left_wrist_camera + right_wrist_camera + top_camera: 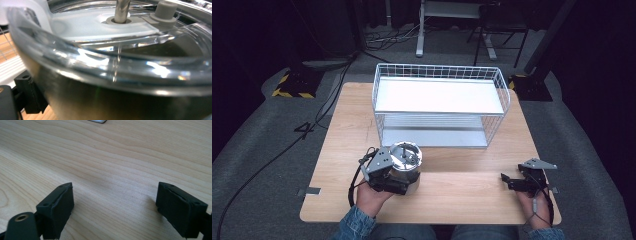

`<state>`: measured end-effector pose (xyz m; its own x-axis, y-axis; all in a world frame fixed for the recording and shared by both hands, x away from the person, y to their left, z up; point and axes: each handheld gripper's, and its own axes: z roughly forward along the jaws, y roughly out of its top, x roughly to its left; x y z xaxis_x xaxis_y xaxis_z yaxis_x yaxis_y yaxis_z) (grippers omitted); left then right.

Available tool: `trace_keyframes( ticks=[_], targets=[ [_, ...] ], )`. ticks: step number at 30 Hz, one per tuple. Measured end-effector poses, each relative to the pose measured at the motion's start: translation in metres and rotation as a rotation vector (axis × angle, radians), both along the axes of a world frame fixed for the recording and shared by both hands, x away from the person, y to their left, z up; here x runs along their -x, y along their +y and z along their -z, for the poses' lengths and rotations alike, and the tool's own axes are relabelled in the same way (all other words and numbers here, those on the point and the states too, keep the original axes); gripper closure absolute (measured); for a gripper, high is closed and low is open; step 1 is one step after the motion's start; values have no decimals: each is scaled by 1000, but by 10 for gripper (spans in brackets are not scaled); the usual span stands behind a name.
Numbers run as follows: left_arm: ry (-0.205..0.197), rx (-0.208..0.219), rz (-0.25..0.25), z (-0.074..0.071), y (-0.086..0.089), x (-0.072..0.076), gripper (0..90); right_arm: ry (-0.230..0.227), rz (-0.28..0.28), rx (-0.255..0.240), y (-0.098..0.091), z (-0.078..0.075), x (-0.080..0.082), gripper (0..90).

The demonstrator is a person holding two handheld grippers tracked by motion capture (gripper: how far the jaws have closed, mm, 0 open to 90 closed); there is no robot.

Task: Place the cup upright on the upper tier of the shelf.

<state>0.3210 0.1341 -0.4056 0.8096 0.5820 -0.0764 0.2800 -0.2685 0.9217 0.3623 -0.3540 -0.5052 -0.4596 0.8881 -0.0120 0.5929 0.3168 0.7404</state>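
Note:
A shiny steel container with a clear lid stands out at the front left of the wooden table. My left gripper is shut on its side from the left. In the left gripper view the container sits very close, with the clear lid rim, a metal stem and a grey knob on top. One black finger shows at its left side. My right gripper rests at the front right, open, with bare wood between its jaws in the right gripper view.
A white two-tier wire rack stands at the back middle of the table, open toward me. Cables run over the grey floor at left. A yellow-black striped base and stand legs sit beyond the table.

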Motion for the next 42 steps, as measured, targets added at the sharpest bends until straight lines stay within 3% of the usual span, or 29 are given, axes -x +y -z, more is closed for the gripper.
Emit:
trace_keyframes(
  ticks=[7, 21, 26, 33, 42],
  targets=[
    [14, 27, 23, -21, -1, -9, 34, 0, 0, 1, 0, 0, 0, 154],
    [-25, 25, 69, -73, -15, -24, 34, 0, -1, 1, 0, 0, 0, 154],
    [-25, 48, 84, -91, -18, -31, 34, 0, -1, 1, 0, 0, 0, 154],
    [-30, 39, 73, -107, -21, -42, 34, 0, 0, 0, 0, 0, 0, 154],
    [-32, 63, 81, -132, -29, -61, 34, 0, -1, 1, 0, 0, 0, 154]
  ],
)
